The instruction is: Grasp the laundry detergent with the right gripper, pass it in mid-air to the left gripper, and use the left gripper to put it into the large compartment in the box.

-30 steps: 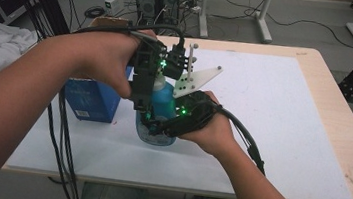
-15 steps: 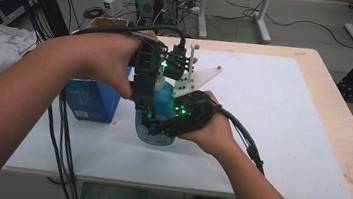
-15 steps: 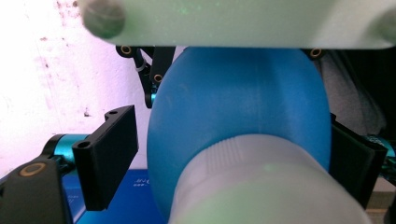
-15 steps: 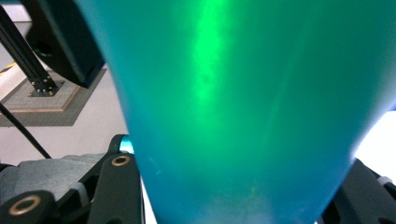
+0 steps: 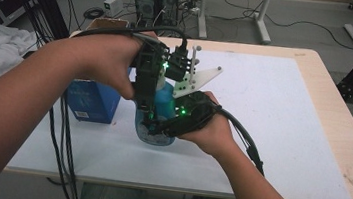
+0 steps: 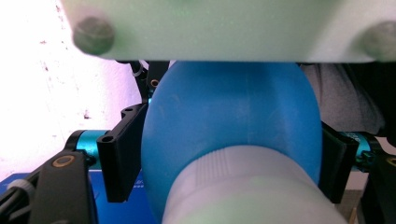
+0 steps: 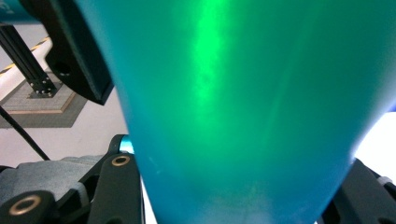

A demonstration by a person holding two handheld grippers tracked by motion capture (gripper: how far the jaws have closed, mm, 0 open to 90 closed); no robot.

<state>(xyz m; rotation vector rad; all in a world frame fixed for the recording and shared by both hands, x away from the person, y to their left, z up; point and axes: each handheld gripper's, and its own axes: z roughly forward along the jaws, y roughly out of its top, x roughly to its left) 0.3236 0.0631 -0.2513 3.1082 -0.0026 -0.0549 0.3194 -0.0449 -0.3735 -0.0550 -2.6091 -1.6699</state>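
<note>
Left hand-held gripper (image 5: 149, 107) comes down from above onto the blue bottle (image 5: 158, 120); in the left gripper view its jaws press both flanks of the rounded blue top (image 6: 233, 121), so we log it as clamped on the upper part. Right hand-held gripper (image 5: 161, 127) comes in from the side, low on the bottle; in the right gripper view the body (image 7: 243, 107) sits tight between the jaws, so we read it as closed on the lower body.

The bottle stands upright on the white mat (image 5: 274, 105) of the table (image 5: 327, 81), toward the near left, just beside a blue box (image 5: 93, 101).

Step in hand, as we judge it: two-point hold, one gripper steadying the body while the other works the top. Probably a twist or pull of the cap. The next move calls for the right grip to stay firm and the left to turn about the bottle's axis without tilting it.

Room: the box crowds the left side, and the near mat edge lies not far off. Open mat lies right and far, so any set-down is best made there. Cables (image 5: 66, 147) hang off the near left edge and could snag a wide swing.
</note>
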